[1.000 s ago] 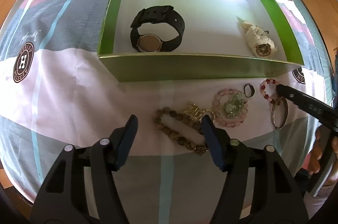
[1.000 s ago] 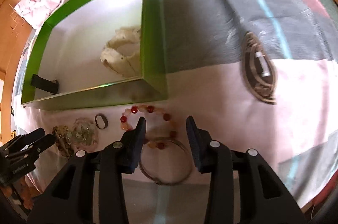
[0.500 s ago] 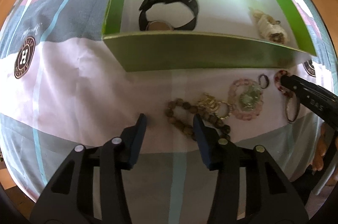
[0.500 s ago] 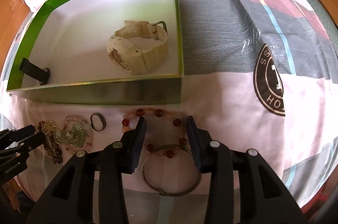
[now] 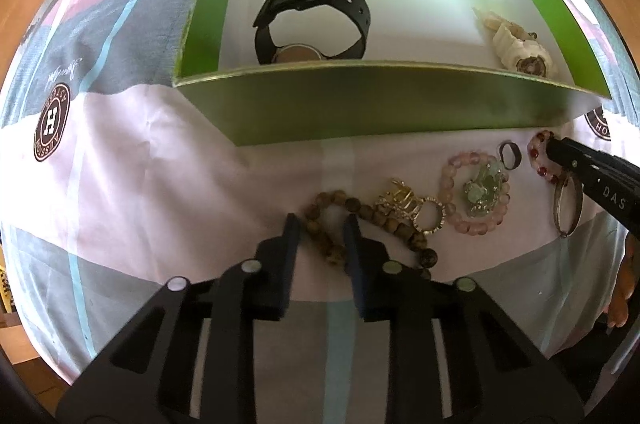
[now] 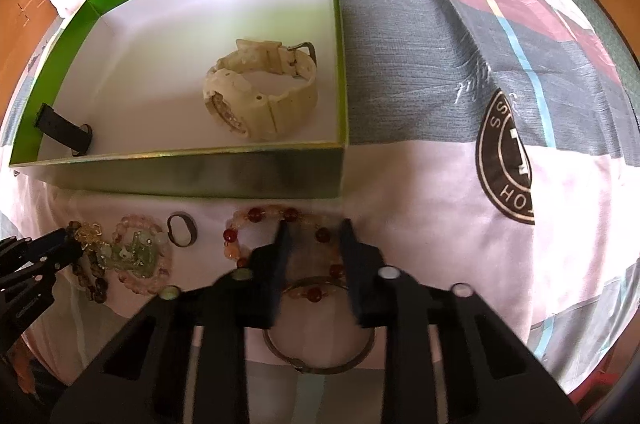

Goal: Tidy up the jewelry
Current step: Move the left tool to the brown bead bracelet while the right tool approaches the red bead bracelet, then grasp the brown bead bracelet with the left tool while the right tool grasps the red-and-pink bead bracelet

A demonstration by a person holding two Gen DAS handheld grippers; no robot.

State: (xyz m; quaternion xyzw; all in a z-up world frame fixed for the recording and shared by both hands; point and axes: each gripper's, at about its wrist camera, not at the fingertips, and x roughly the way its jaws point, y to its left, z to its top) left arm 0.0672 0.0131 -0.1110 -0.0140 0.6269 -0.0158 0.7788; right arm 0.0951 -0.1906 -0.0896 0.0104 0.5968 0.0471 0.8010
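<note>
Our left gripper (image 5: 319, 224) has just been closing around the brown wooden bead bracelet (image 5: 326, 224); our right gripper (image 6: 313, 230) around the red-and-peach bead bracelet (image 6: 256, 215); neither visibly pinches yet.

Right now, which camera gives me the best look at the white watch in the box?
The right wrist view: the white watch lies near the middle of the picture, with strap, buckle and case all clear inside the green box. The left wrist view shows it only small at the far right, partly cut off by the box's near wall.
</note>
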